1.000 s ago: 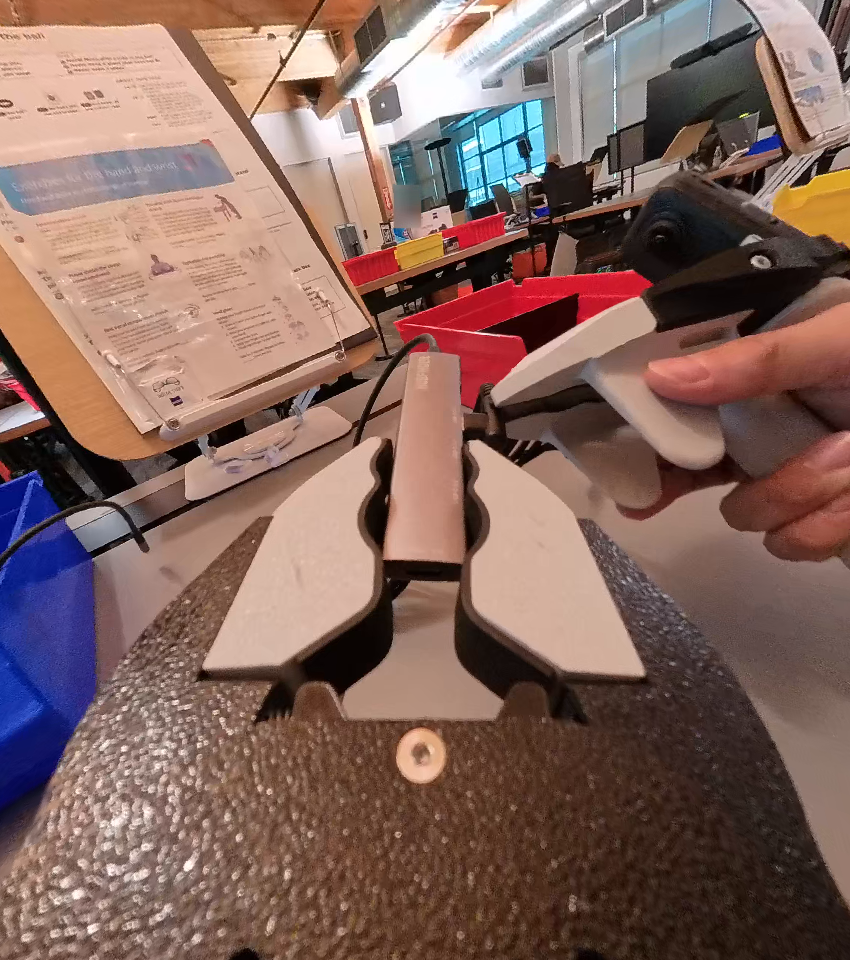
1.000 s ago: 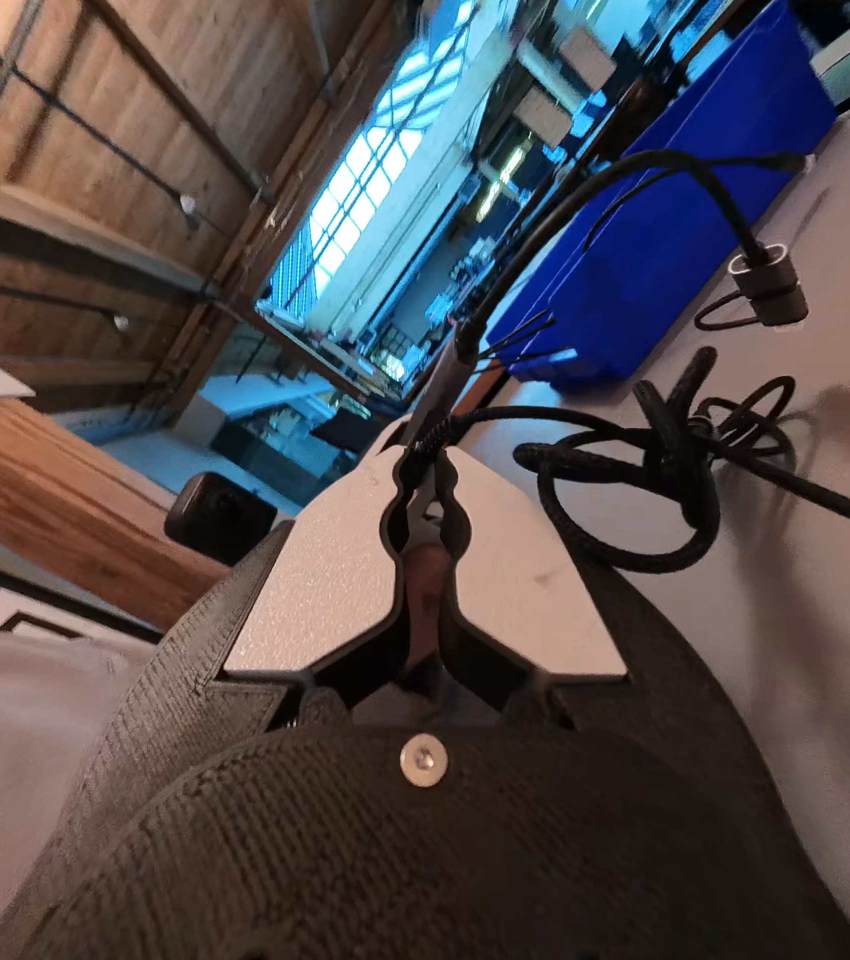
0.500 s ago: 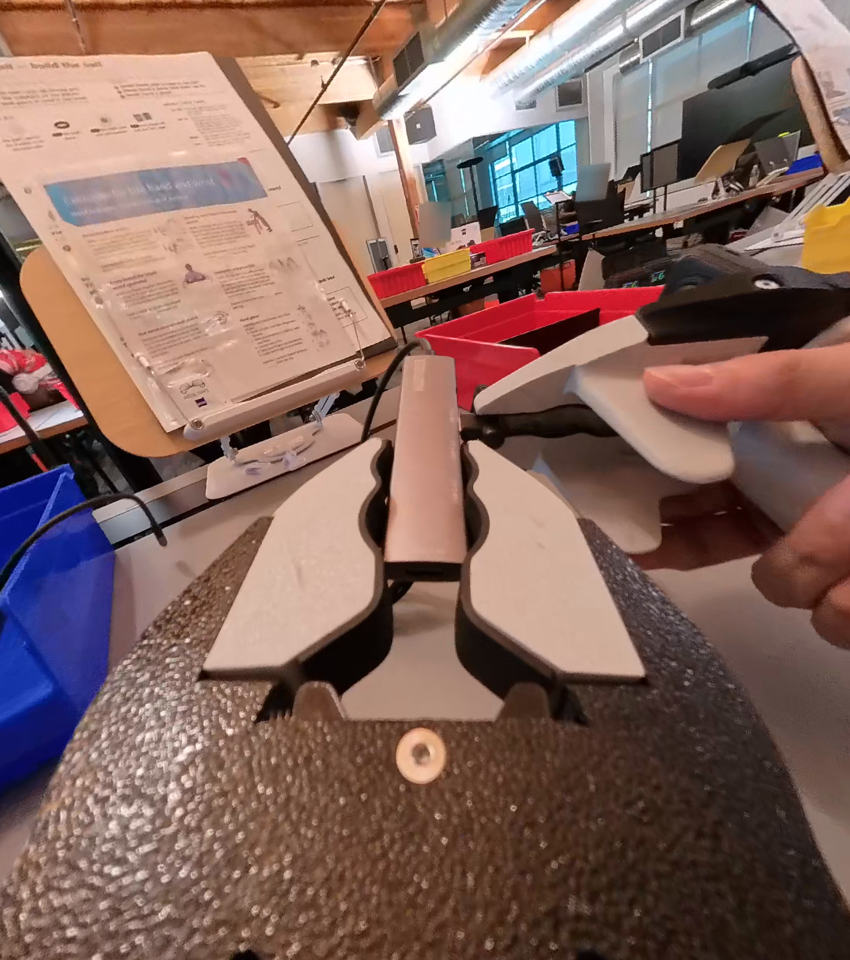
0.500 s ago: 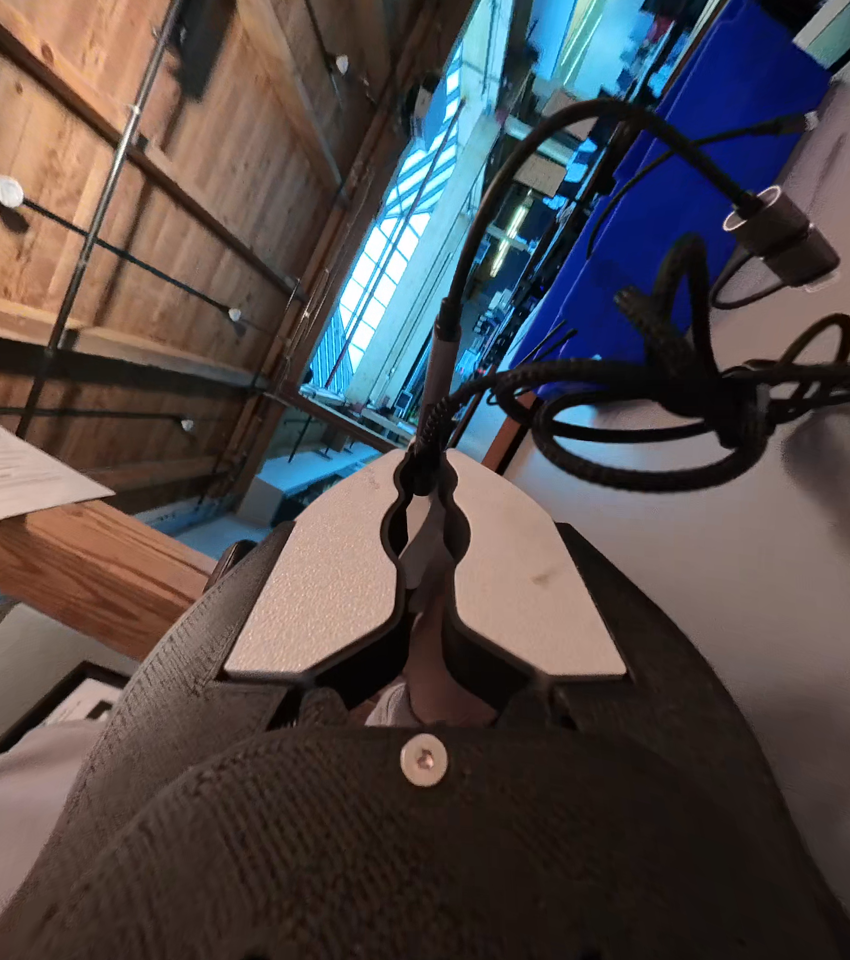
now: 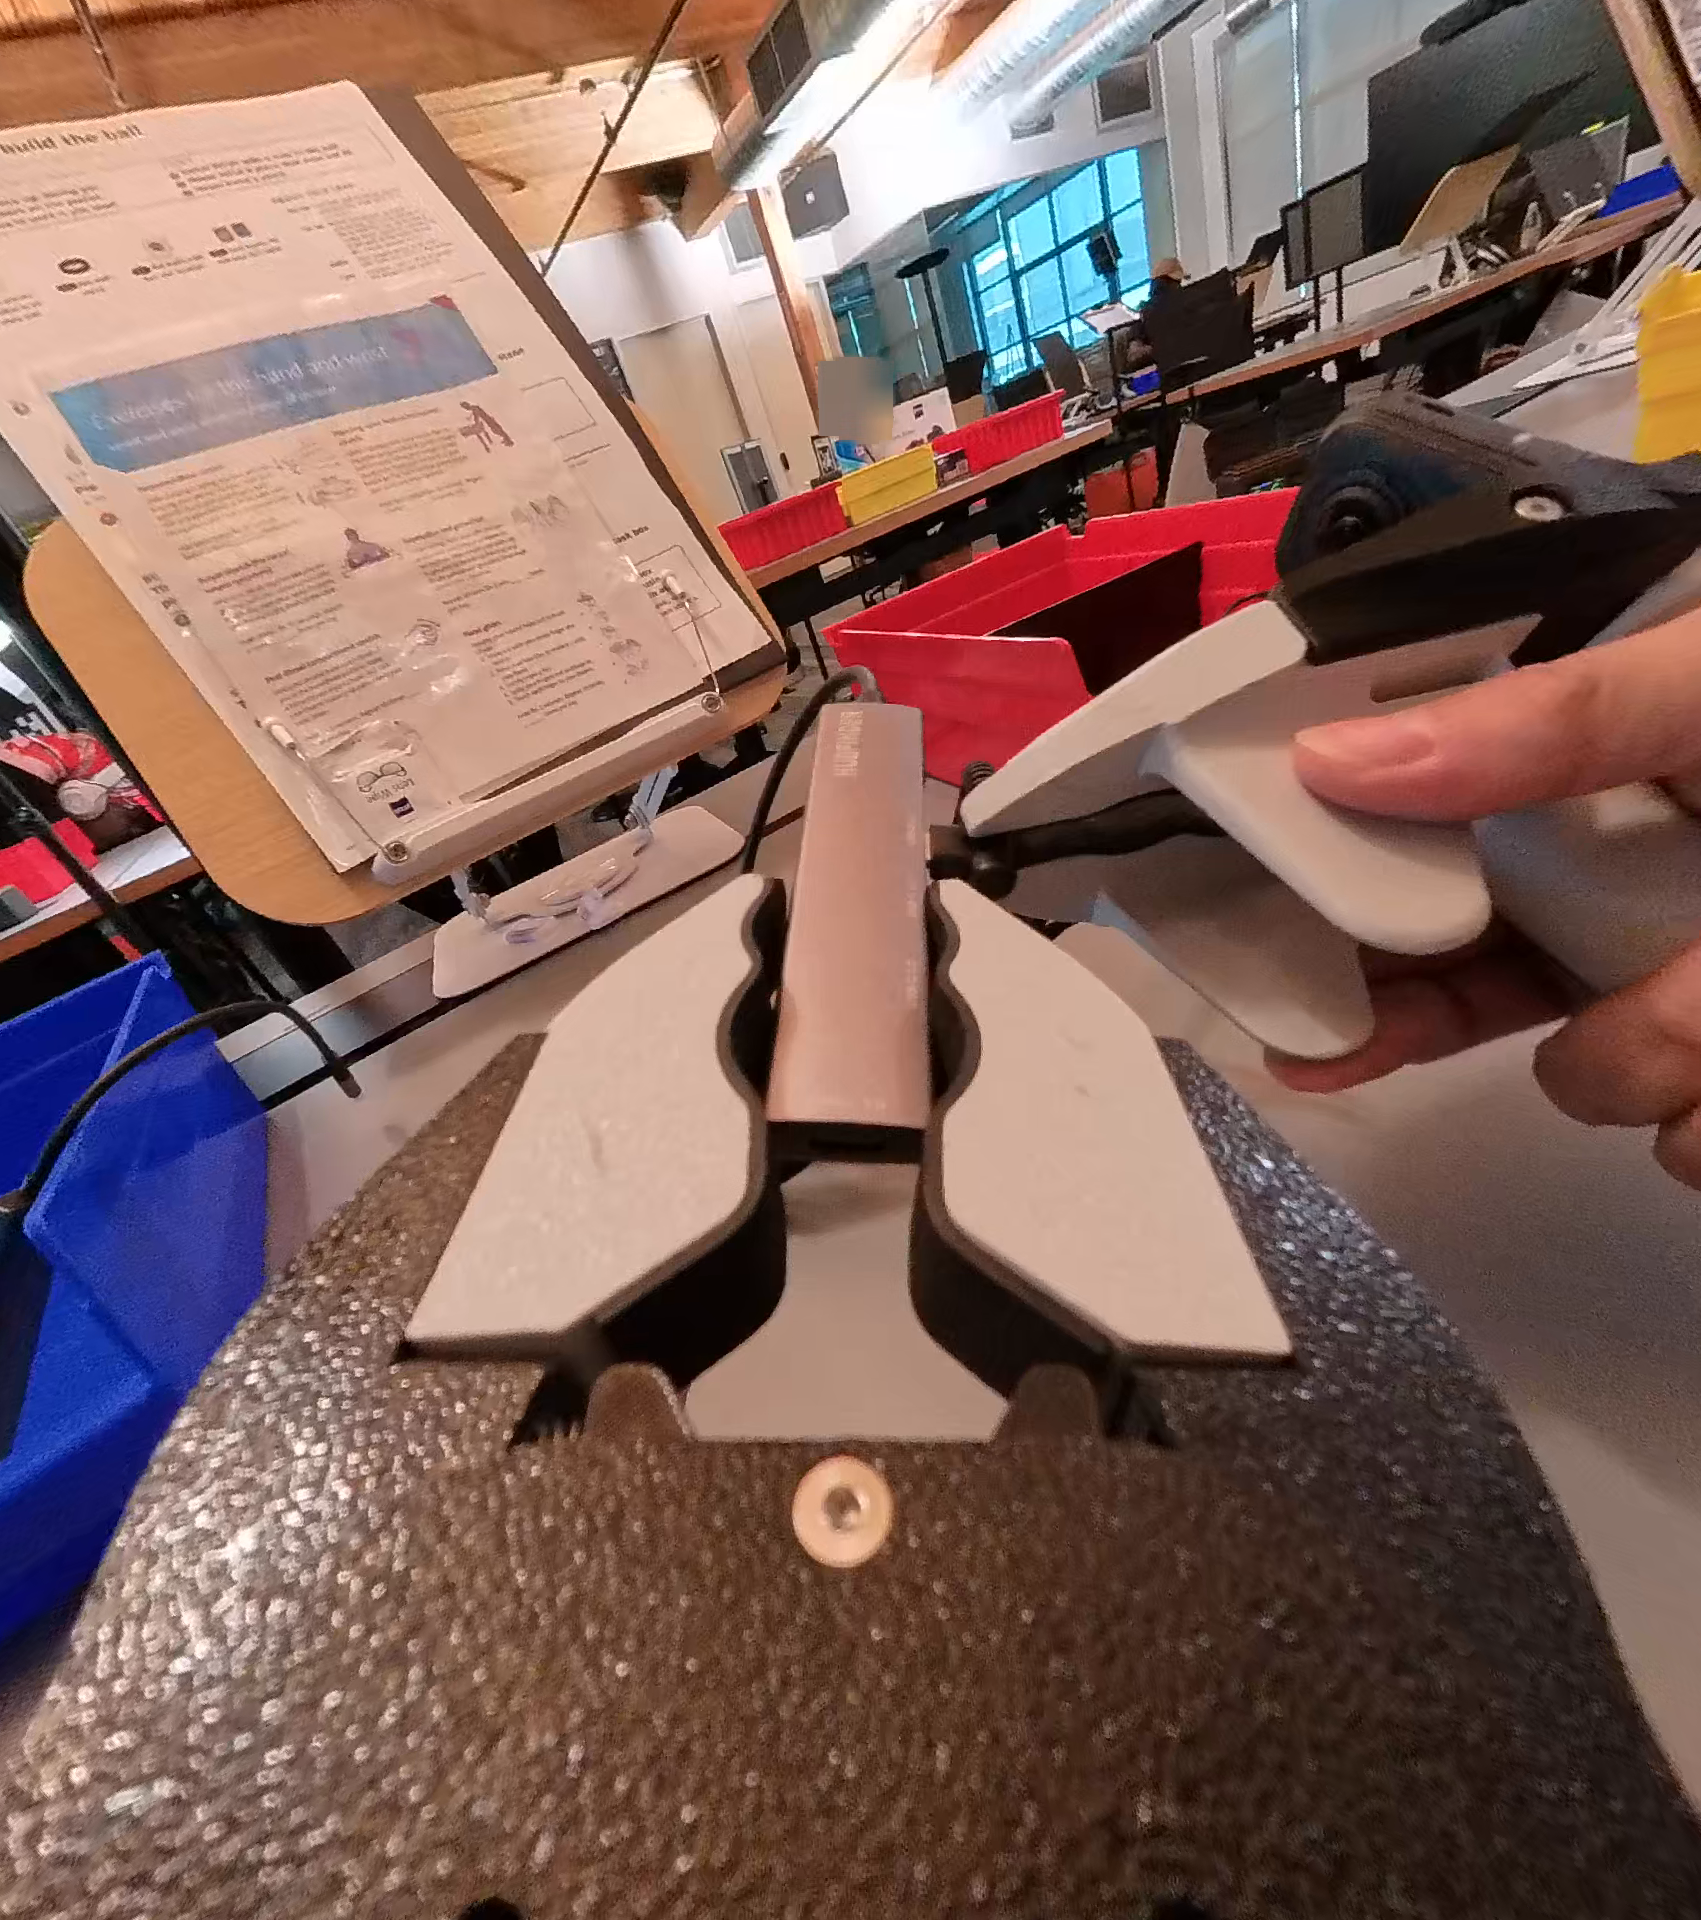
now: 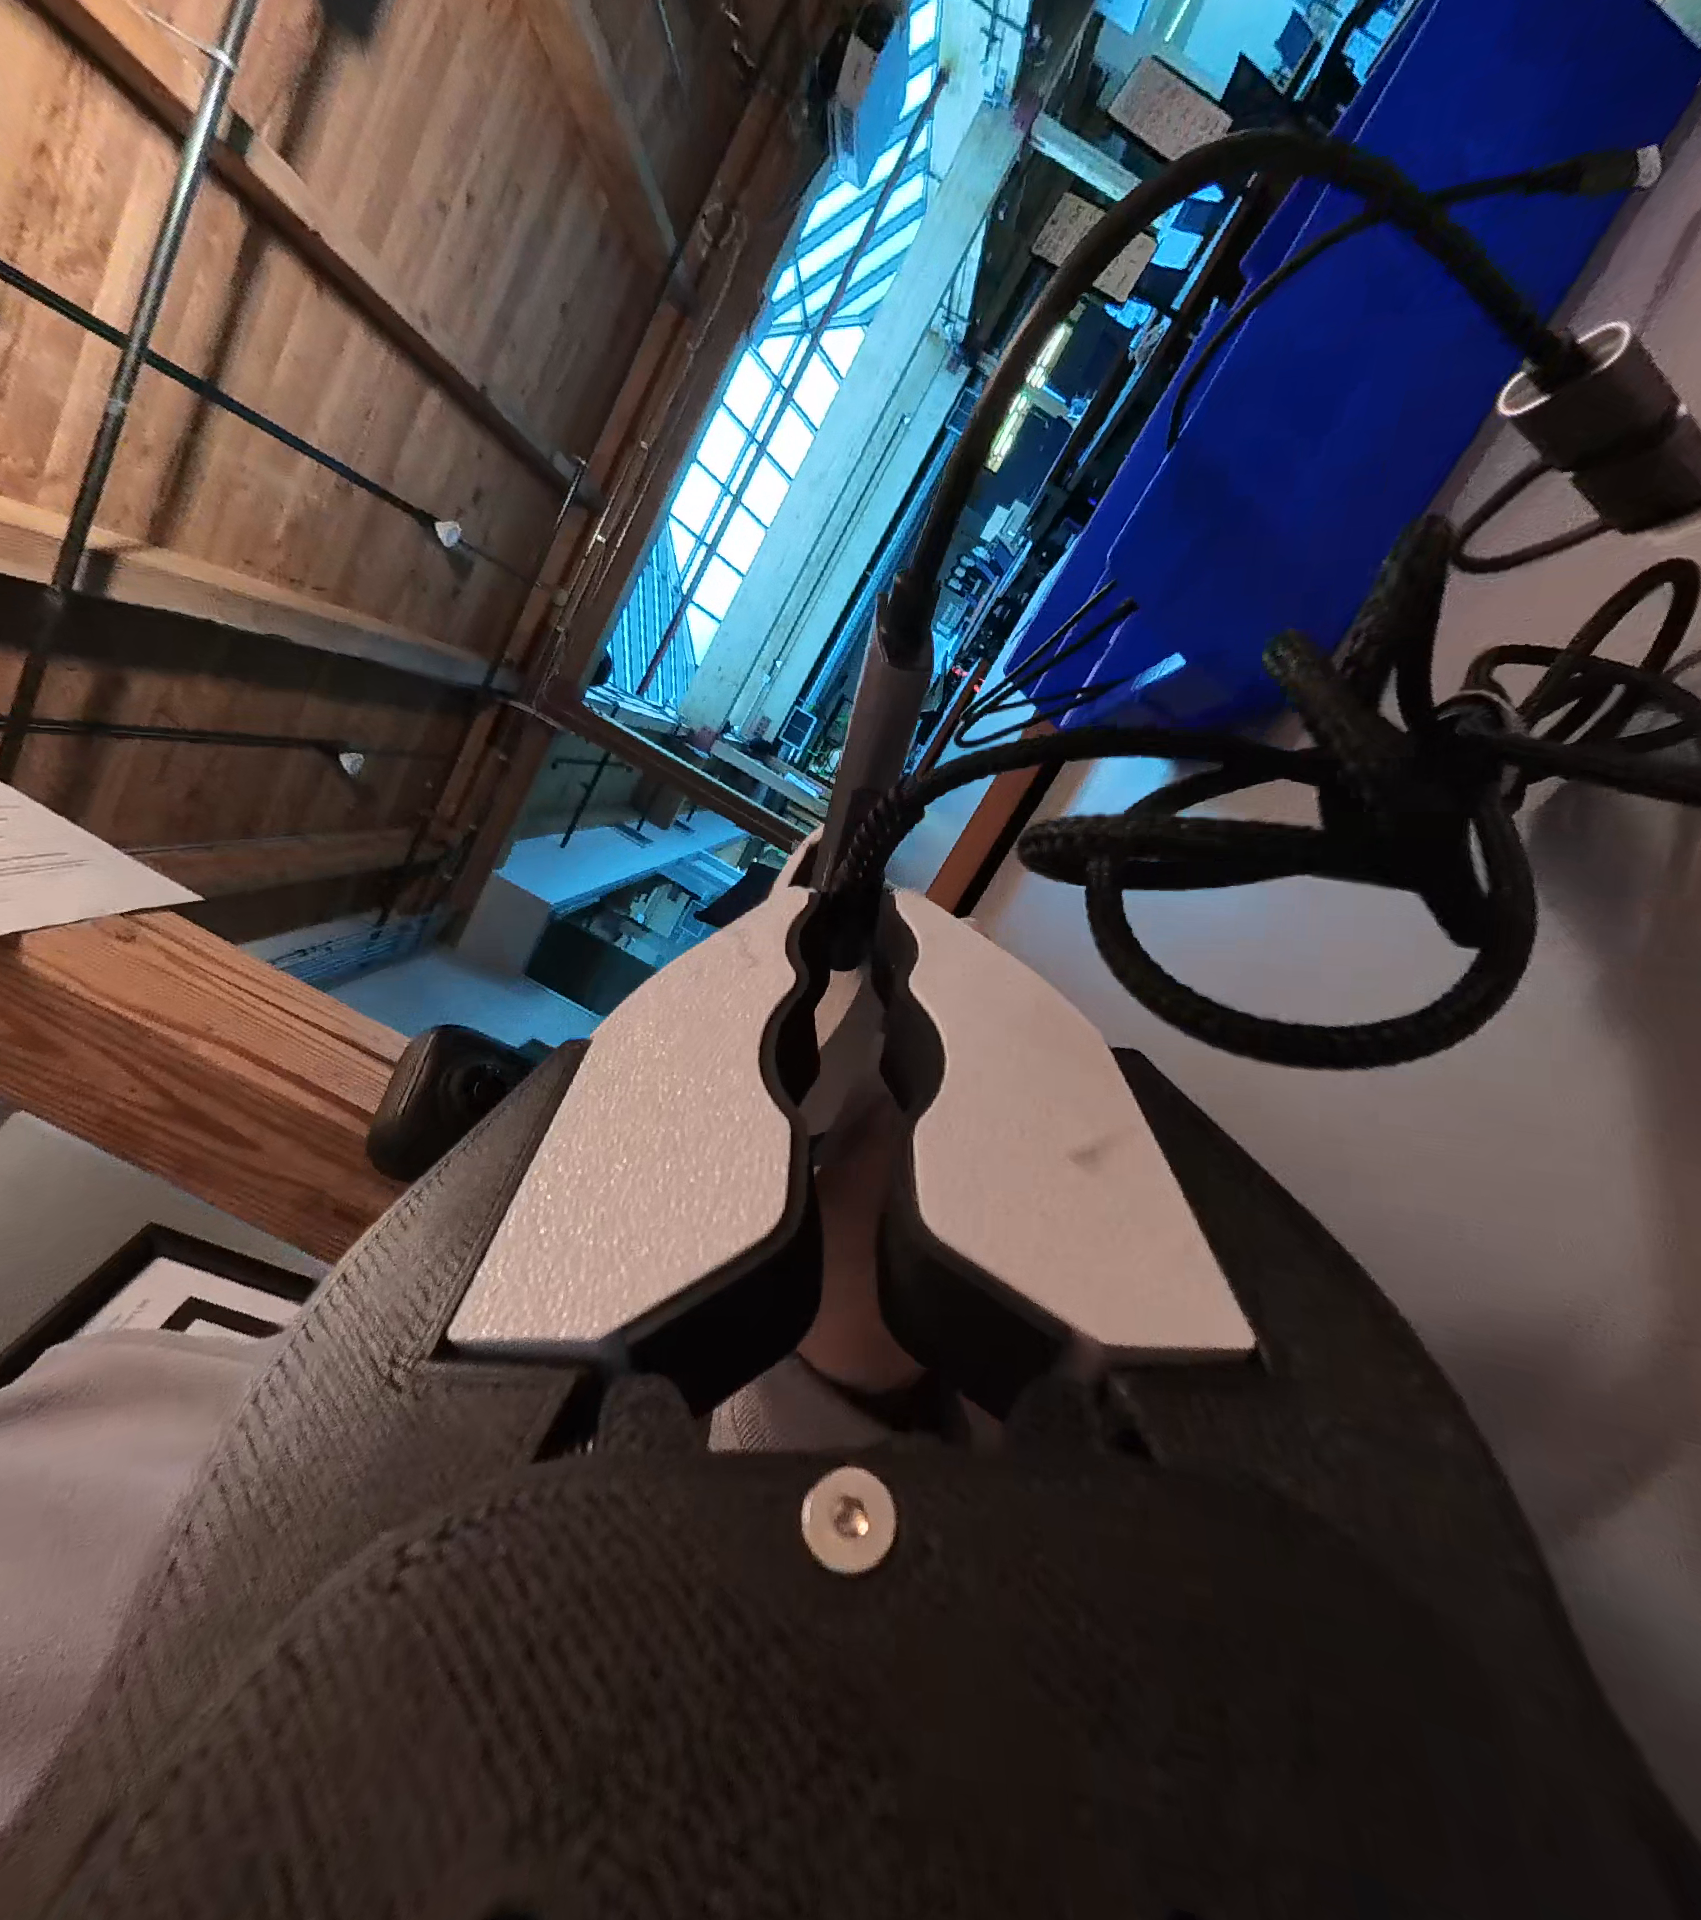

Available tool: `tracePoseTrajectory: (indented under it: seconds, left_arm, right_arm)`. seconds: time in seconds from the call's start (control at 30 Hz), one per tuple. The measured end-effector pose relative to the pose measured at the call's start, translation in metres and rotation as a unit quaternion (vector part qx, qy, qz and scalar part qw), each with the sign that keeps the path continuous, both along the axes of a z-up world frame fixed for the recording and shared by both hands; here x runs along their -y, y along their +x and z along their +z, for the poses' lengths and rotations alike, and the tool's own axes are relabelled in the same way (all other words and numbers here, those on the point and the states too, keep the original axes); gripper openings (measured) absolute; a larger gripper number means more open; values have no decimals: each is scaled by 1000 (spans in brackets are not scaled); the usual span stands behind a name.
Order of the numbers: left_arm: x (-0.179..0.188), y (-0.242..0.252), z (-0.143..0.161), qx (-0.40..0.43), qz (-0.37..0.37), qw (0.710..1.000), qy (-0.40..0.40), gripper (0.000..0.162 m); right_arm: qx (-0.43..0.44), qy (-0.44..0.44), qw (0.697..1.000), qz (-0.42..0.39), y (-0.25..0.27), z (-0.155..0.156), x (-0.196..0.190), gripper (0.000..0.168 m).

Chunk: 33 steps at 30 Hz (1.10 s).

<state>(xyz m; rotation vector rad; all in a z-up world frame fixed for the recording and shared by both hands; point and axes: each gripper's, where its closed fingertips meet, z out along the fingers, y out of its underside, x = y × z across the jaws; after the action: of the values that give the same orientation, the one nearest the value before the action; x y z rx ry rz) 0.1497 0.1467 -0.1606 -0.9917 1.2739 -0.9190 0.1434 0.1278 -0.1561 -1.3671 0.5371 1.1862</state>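
My left gripper point(image 5: 851, 896) is shut on a slim grey-brown metal hub point(image 5: 856, 831) and holds it pointing forward above the grey table point(image 5: 1552, 1299). The hub's thin black lead point(image 5: 784, 748) leaves its far end. My right gripper point(image 6: 848, 916) is shut on the plug end of a black braided cable point(image 6: 1345, 883). In the left wrist view the right gripper point(image 5: 991, 821), held by a hand point(image 5: 1604, 935), presses that plug point(image 5: 971, 857) against the hub's right side. In the right wrist view the hub point(image 6: 882, 717) shows edge-on just beyond the fingertips.
A blue bin point(image 5: 46, 1299) stands at the left, and also shows in the right wrist view point(image 6: 1345, 416). A document stand point(image 5: 326, 499) stands behind the hub, red bins point(image 5: 1012, 655) beyond it. A black cylindrical adapter point(image 6: 1604, 436) and the coiled cable lie on the table. The tips of both grippers are at nearly the same place.
Both grippers stay shut and joined at the hub's side. The pair has tilted and shifted a little; in the right wrist view the coiled cable and adapter have moved right and up.
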Motion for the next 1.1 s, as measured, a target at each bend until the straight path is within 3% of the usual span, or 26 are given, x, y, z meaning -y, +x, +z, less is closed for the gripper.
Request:
tracePoseTrajectory:
  seconds: [0.2, 0.3, 0.37, 0.43, 0.53, 0.67, 0.77, 0.9, 1.1]
  left_arm:
    - [5, 1, 9, 2, -6, 1000, 7, 25]
    - [-67, -24, 27, 42, 99, 991, -83, 25]
    - [-90, -39, 47, 65, 94, 989, -95, 25]
    - [-63, -33, 55, 72, 49, 993, -85, 25]
    - [-20, -22, 55, 65, -6, 996, -60, 25]
    - [-7, -15, 50, 54, -22, 997, -49, 24]
    - [-4, -10, 38, 33, -34, 997, -65, 24]
    - [6, -3, 22, 13, -65, 993, -93, 24]
    - [13, 4, 8, -12, -76, 993, -90, 24]
  right_arm:
    - [58, 7, 998, 33, 1, 8, 6, 9]
    - [87, -52, 993, 56, -17, -29, 17, 9]
    - [-39, -14, 999, 19, 1, -19, 30, 8]
    - [48, -18, 998, -23, 19, -14, 33, 8]
    - [139, -1, 990, 10, 14, 25, 38, 8]
    - [342, -73, 937, 10, 35, 47, 57, 8]
    - [434, -124, 892, -11, 71, 62, 74, 8]
    - [509, -195, 837, -55, 138, 67, 89, 8]
    - [512, -290, 803, -94, 212, 55, 105, 8]
